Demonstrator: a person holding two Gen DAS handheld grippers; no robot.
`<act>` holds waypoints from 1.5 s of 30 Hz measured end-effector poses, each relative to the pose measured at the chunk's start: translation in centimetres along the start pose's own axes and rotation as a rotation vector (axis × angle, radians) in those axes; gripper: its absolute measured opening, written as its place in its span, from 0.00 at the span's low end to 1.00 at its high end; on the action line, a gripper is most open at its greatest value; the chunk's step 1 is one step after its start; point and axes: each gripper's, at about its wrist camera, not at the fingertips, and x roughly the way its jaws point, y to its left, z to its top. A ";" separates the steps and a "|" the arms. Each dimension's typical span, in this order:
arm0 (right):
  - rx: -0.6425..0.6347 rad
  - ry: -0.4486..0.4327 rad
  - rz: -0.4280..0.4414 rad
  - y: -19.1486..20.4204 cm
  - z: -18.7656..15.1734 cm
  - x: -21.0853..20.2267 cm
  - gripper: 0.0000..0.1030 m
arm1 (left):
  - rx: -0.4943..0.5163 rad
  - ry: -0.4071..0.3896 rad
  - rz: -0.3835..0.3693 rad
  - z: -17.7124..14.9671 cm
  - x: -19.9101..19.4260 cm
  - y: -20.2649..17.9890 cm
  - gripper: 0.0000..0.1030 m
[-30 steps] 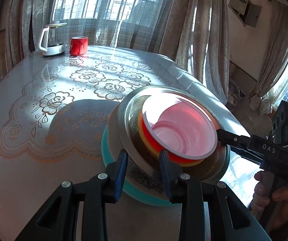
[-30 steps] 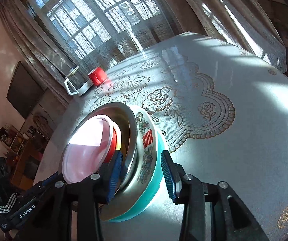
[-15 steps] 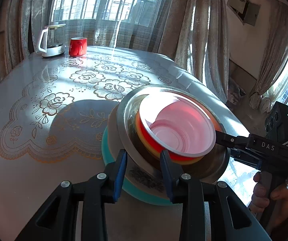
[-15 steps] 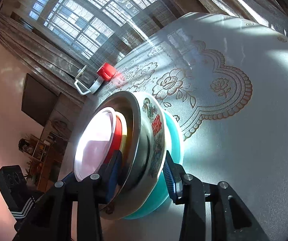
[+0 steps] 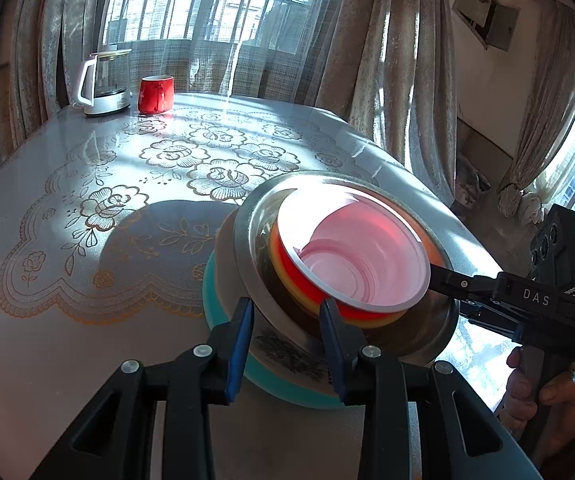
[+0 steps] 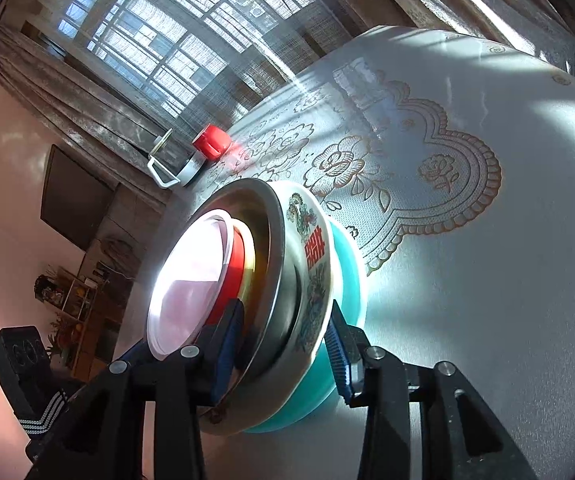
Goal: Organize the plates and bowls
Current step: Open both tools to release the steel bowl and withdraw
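A nested stack stands near the table's front right edge: a teal bowl (image 5: 223, 332) at the bottom, a white patterned bowl (image 5: 283, 354), a steel bowl (image 5: 247, 236), then yellow, red and a pink-white bowl (image 5: 359, 252) inside. My left gripper (image 5: 285, 326) is shut on the near rims of the stack, one finger inside the steel bowl, one outside. My right gripper (image 6: 285, 340) is shut on the stack's opposite side, clamping the steel bowl (image 6: 275, 264), the patterned bowl (image 6: 315, 256) and the teal bowl (image 6: 347, 264). The stack is tilted off the table.
A glass kettle (image 5: 105, 82) and a red mug (image 5: 156, 94) stand at the table's far left end. The table wears a white lace-patterned cloth (image 5: 127, 184). Curtains and windows lie behind; the right table edge drops off near the stack.
The right gripper view has rolled further, and the stack has tilted more and lifted slightly. Both grippers keep their hold on the rims.
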 end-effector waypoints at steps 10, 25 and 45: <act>-0.014 0.015 -0.022 0.4 -0.7 0.2 0.40 | 0.006 -0.020 0.061 -0.5 -1.3 -0.5 0.43; -0.155 -0.112 -0.191 3.3 -1.9 -3.6 0.48 | -0.035 -0.115 0.200 -2.1 -5.9 -0.3 0.64; -0.402 -0.200 -0.352 9.7 -7.9 -3.9 0.52 | -0.101 -0.166 0.357 -5.5 -8.4 -0.2 0.87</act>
